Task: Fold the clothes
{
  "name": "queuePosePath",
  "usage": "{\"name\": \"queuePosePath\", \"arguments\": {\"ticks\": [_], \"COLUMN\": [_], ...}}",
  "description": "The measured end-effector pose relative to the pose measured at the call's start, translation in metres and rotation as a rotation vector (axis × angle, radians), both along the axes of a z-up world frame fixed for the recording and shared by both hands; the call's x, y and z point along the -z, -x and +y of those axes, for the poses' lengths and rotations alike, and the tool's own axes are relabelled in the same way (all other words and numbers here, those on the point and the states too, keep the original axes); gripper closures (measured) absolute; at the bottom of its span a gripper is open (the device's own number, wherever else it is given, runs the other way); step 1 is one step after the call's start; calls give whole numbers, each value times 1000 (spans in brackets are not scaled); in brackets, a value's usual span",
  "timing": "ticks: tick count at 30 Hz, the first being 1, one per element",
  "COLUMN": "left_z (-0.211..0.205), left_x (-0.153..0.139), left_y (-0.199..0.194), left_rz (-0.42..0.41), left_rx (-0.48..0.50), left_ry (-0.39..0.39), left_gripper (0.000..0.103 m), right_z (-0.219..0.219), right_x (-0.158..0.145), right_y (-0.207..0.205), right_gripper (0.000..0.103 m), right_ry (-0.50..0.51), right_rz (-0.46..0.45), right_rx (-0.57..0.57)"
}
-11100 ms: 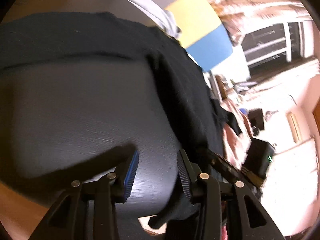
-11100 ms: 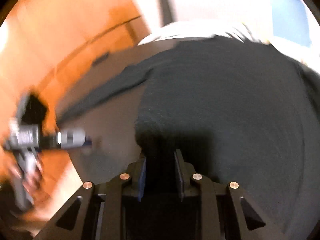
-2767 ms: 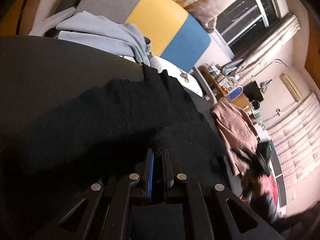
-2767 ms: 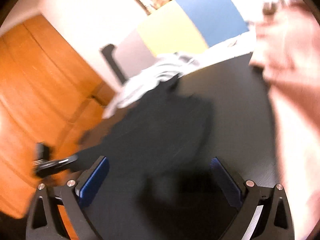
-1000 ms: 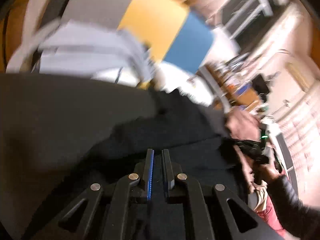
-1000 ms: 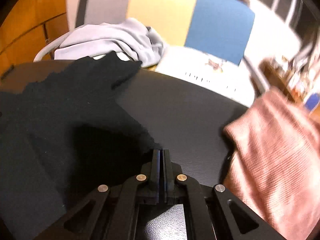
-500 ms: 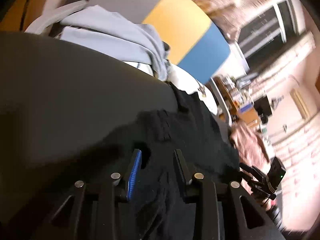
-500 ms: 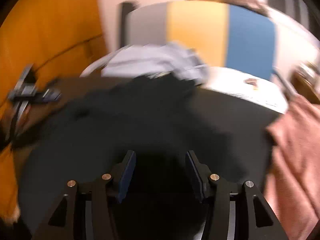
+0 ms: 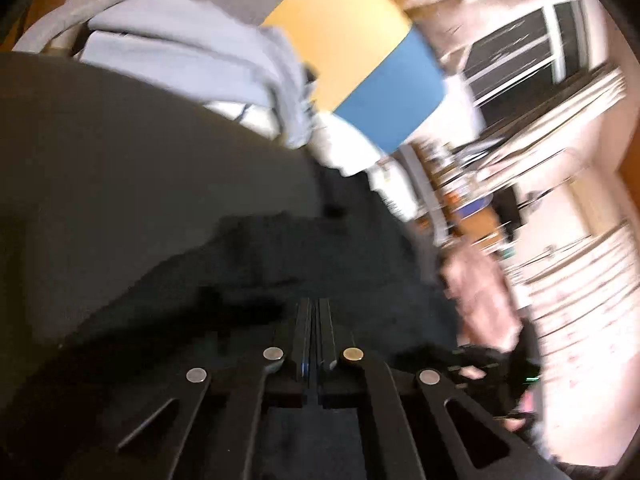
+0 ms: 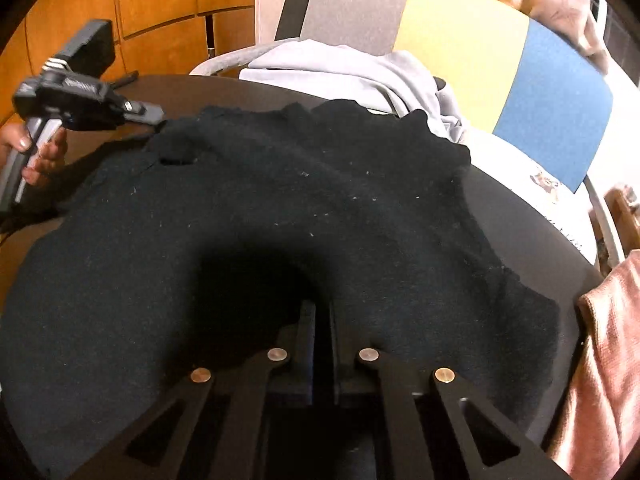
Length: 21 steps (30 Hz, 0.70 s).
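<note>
Now, label by label:

Garment: a black knitted garment point(image 10: 280, 216) lies spread over the dark round tabletop point(image 10: 532, 216), filling the middle of the right wrist frame, flat enough to take a fold.

Right gripper point(image 10: 322, 320): at the lower centre of the frame, its jaws have just been closing and stand narrow, with a fold of the near hem seemingly pinched between them; probably so the edge can be carried over.

Left gripper point(image 9: 315, 312): lower centre of its blurred frame, jaws pressed together after closing; whether cloth is caught I cannot tell.

Waiting clothes: a pale grey garment point(image 10: 340, 68) on the grey, yellow and blue chair point(image 10: 480, 48) at upper centre; a pink knitted garment point(image 10: 608, 340) at the right edge.

Count: three garments, two grippers, one chair.
</note>
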State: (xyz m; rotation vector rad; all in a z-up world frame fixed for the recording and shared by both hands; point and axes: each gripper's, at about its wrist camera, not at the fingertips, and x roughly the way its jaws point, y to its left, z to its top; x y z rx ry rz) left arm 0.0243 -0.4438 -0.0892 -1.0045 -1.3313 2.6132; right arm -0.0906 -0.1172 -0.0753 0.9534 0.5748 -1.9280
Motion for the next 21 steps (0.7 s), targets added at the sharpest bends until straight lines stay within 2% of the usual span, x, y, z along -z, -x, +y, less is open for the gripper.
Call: {"name": "queuePosePath", "arguments": {"ticks": [2,5,7,9,10,12,13,14,16,17,18,19,21], "left_z": [-4,-7,-7,-8,-9,-11,-14,-18,-28,-30,-31,-31,-30], "left_x": [-17,-33,-29,-19,-9,6,12,17,25,28,28,28,27], "left_y": [-16,-37,-42,-43,-43,-43,-43,-43,-40,-38,-34,-29,-20], "left_rz": [69,98,54,-11,-44,-95,-103,-110,-106,-101,-100,-98,-91], "left_rx": [-10,-28,-43,-58,-61,-66,-79,-93,-141,-150,-145,-138,-113], "left_ry": [-51,-41,-4,36,27,1,-17,-35,-56,-62,-59,-55,-37], "left_gripper": [103,103,99,77,76,71,69,65,59,58,57,57,56], "right_z": [9,32,40,49,52,47,49,53,61,66,71,75,80], "right_x": [-12,-35,-36,-33,-30,-11,-4,0,3,1,-1,-4,-3], "right_y": [4,2,-2,-8,-10,-10,-11,-10,-8,-7,-6,-7,-8], "right_gripper": [97,97,97,97,97,92,91,88,64,58,47,41,38], "right_ry": [51,157,181,188,187,106,91,91,106,141,176,207,254], "right_rz": [-35,-101,-149,-210,-234,-188,-210,-216,-215,-223,-230,-230,-232], "right_rx": [3,6,-8,-36,-49,-47,-43,-17,36,60,83,102,135]}}
